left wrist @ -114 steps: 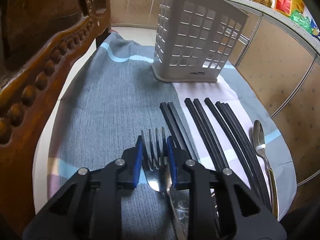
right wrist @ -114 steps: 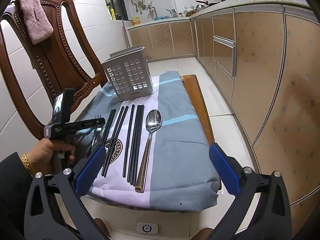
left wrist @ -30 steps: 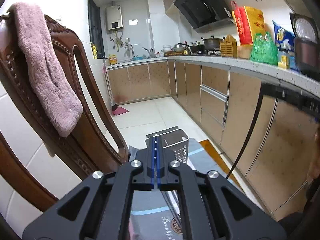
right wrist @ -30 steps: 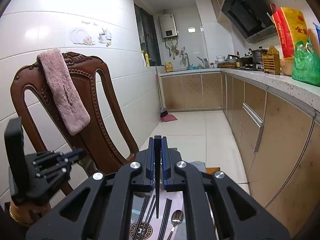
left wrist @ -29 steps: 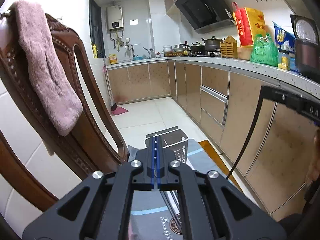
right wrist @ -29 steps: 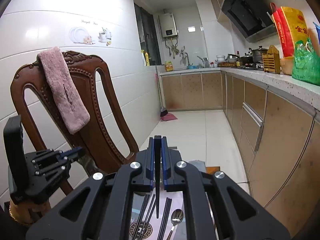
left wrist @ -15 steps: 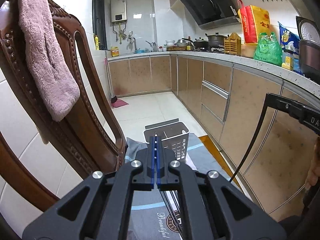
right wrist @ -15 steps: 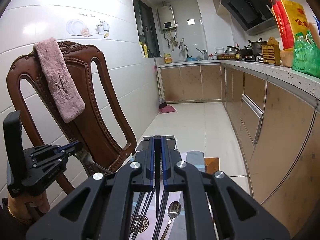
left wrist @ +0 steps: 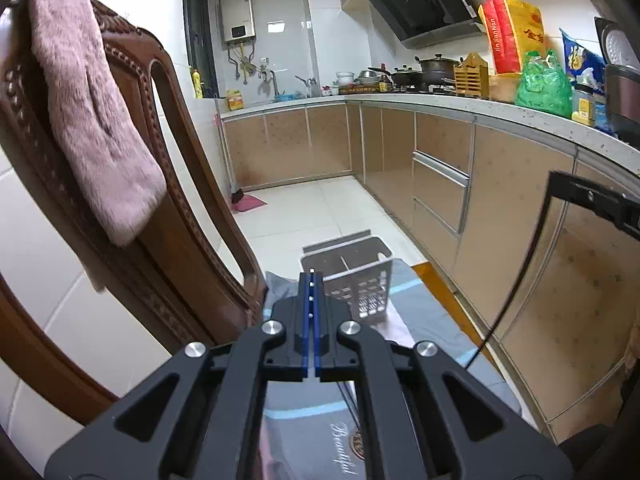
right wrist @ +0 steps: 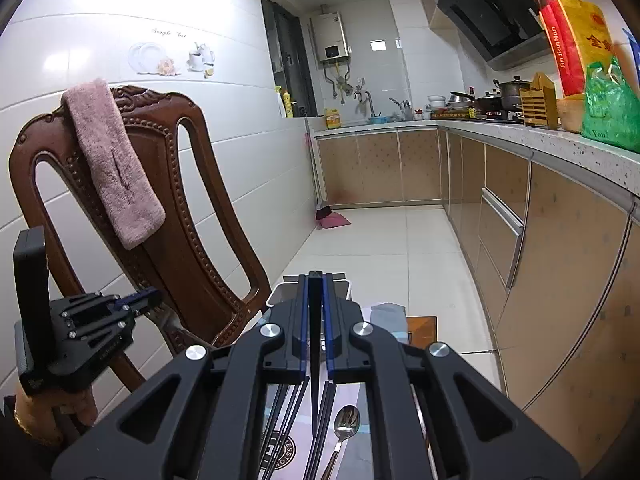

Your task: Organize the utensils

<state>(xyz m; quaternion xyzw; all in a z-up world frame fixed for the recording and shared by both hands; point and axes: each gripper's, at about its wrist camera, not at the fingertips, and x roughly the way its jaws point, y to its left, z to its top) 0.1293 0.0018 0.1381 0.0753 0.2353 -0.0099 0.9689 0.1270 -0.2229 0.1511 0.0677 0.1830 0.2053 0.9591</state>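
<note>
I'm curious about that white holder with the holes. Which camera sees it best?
The left wrist view: the utensil basket shows its open top, divider and perforated side beyond the jaws. In the right wrist view only its rim peeks out behind the jaws.

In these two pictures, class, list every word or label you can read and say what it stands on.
"Beautiful": on the cloth under the left tongs.
"JinJianNan": down the red side of the yellow bag on the counter.
"Sample Text": above the crockery sticker on the wall tiles, small and uncertain.
Round emblem on the cloth: letters cut off, unreadable.
Snack packets: print too blurred.
</note>
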